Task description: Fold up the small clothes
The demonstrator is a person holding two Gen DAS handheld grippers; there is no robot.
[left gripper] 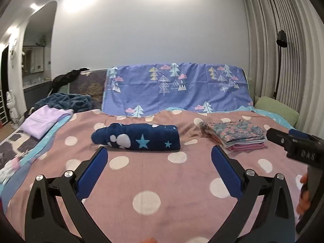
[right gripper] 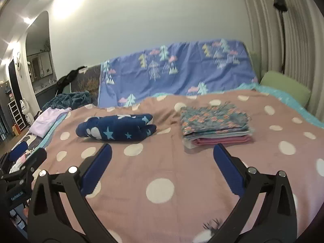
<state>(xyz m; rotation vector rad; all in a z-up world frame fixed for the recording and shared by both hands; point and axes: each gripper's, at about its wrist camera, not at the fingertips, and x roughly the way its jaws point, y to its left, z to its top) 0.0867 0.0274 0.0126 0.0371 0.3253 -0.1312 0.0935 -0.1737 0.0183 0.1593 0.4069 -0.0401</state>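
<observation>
- Left gripper [left gripper: 160, 151] and right gripper [right gripper: 162, 148] are hanging wide open, holding nothing, low in their frames.
- Folded navy garment [left gripper: 137, 138] is lying mid-frame on the dotted blanket [left gripper: 162, 182], the folded stack [right gripper: 216, 129] sitting to its right.

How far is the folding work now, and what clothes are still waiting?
Done: a navy star garment lies folded on the dotted blanket, beside a neat stack of folded clothes. In hand: nothing; the left tongs and right tongs are open and empty. Possibly left: the lilac cloth and a crumpled dark blue one at the bed's left edge.
</observation>
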